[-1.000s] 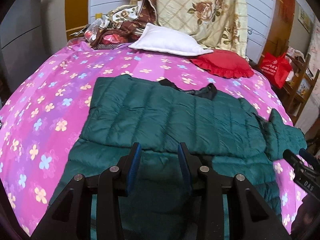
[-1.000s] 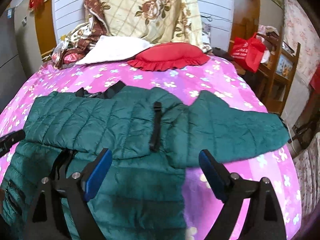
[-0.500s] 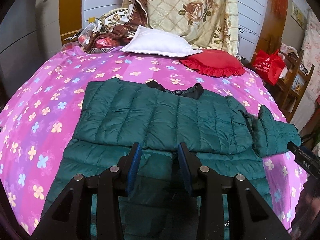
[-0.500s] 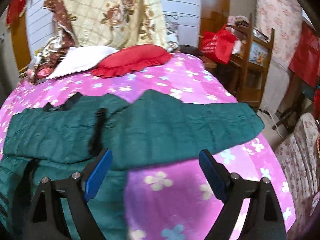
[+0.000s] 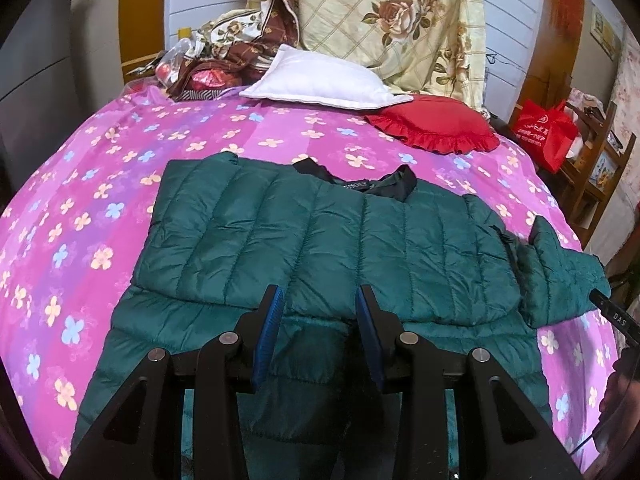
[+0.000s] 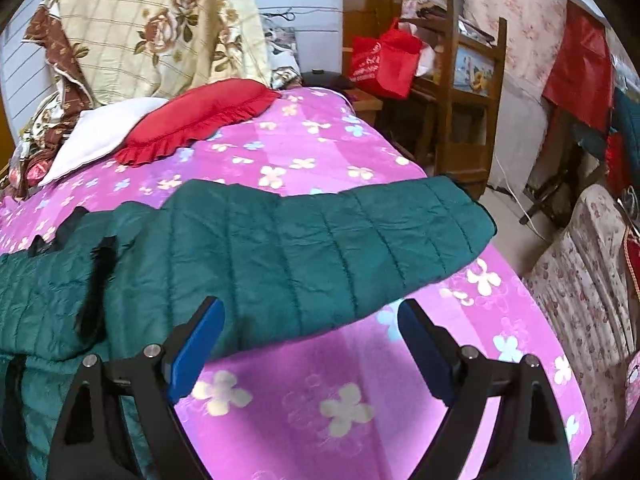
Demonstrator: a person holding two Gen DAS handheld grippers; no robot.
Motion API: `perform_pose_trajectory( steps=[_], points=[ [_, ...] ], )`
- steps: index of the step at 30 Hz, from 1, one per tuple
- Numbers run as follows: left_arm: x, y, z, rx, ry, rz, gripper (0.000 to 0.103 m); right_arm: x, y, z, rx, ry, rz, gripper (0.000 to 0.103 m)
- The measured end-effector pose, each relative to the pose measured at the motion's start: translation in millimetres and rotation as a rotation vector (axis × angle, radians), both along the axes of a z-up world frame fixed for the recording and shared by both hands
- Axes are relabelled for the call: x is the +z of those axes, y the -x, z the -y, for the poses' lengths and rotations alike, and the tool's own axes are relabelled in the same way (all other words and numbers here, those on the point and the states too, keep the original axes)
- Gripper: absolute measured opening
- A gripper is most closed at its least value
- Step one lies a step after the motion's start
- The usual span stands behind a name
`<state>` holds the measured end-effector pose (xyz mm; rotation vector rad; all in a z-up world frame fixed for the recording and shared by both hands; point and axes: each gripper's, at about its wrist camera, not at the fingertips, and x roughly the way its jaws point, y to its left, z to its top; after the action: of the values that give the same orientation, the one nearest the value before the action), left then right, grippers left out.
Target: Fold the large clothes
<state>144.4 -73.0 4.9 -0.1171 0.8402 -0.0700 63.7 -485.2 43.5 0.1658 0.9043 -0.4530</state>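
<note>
A dark green quilted jacket (image 5: 320, 248) lies flat on the pink flowered bedspread (image 5: 80, 216), black collar toward the pillows. One sleeve is folded across its chest. The other sleeve (image 6: 320, 240) stretches out to the right toward the bed's edge. My left gripper (image 5: 319, 304) hovers over the jacket's lower half, jaws partly open, holding nothing. My right gripper (image 6: 310, 320) is wide open and empty, just in front of the outstretched sleeve's near edge. The right gripper's tip also shows at the right edge of the left wrist view (image 5: 616, 314).
A white pillow (image 5: 324, 80) and a red frilled cushion (image 5: 436, 122) lie at the bed's head, with a floral quilt (image 5: 392, 20) behind them. A red bag (image 6: 384, 60) and wooden shelving (image 6: 464, 80) stand right of the bed. The bed's right edge drops to the floor.
My right gripper has swung right, from over the jacket's body to the outstretched sleeve near the bed's edge. My left gripper has drawn back slightly. The jacket has not moved.
</note>
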Motion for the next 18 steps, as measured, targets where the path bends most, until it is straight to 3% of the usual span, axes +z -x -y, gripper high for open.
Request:
perform_pose_trajectory(
  steps=[7,18],
  points=[
    [-13.6,-7.2,-5.4,0.021,0.008,-0.026,0.019,-13.2,-12.7,31.2,-0.042,0.018,-0.01,0.091],
    [-22.9,-12.7,-10.4,0.031,0.022,-0.009,0.019,-37.4,-25.7,119.5,-0.27,0.044,0.025,0.091]
  ],
)
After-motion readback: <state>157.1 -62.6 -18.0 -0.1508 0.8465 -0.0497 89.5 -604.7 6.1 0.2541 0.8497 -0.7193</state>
